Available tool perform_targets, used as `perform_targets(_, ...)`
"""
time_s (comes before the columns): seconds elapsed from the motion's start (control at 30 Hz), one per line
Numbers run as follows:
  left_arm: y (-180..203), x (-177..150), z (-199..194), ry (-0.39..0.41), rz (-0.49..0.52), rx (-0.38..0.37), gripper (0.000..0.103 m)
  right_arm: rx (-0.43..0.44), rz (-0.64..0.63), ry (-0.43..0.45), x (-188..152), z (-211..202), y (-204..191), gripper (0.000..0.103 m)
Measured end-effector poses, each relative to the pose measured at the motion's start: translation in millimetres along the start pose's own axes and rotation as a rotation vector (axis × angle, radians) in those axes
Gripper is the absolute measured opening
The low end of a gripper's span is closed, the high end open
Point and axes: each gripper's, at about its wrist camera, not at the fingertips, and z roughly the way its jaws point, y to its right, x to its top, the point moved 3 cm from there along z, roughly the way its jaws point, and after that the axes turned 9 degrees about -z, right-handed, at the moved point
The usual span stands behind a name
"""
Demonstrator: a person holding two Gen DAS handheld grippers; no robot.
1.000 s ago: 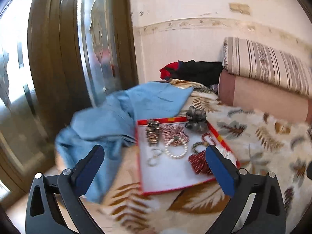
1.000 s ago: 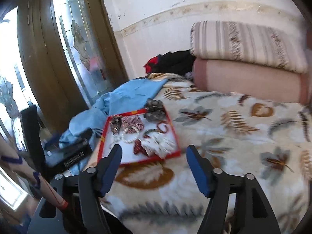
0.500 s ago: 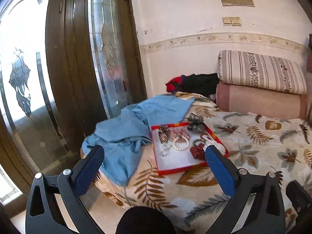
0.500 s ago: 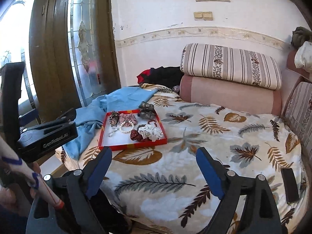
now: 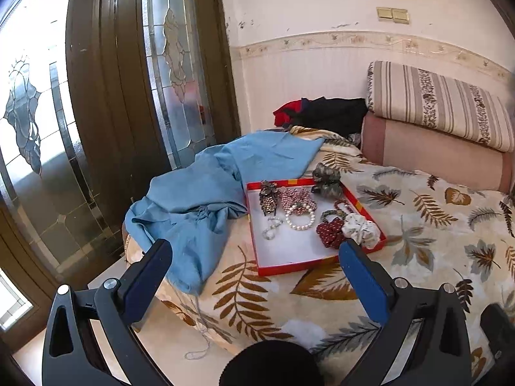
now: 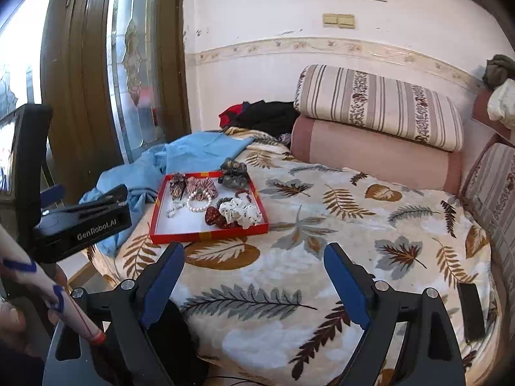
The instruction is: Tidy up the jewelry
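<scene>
We hold the left gripper (image 5: 256, 257) and right gripper (image 6: 254, 260) wide open and empty, the shallow red cardboard tray (image 5: 291, 265) of beaded jewelry (image 5: 297, 204) lying well ahead of the jaws, so both views frame it.

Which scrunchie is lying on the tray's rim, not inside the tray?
The grey-green scrunchie at the far corner; the white and dark red ones lie inside.

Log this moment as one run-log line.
left gripper: open, empty | right gripper: open, empty | red tray: on bed, holds pearl bracelet, scrunchies
</scene>
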Motion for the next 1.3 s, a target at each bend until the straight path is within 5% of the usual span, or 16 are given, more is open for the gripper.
perform_targets(0.6,1,-18,69,-0.118,0.009,0.039,0.103,0.030,-0.036,-0.144,-15,64,-7,0.091)
perform_targets(1.3,-3,-21,80,-0.139,0.004,0.040,0.103,0.025,-0.052,-0.165,-16,71,-12,0.091)
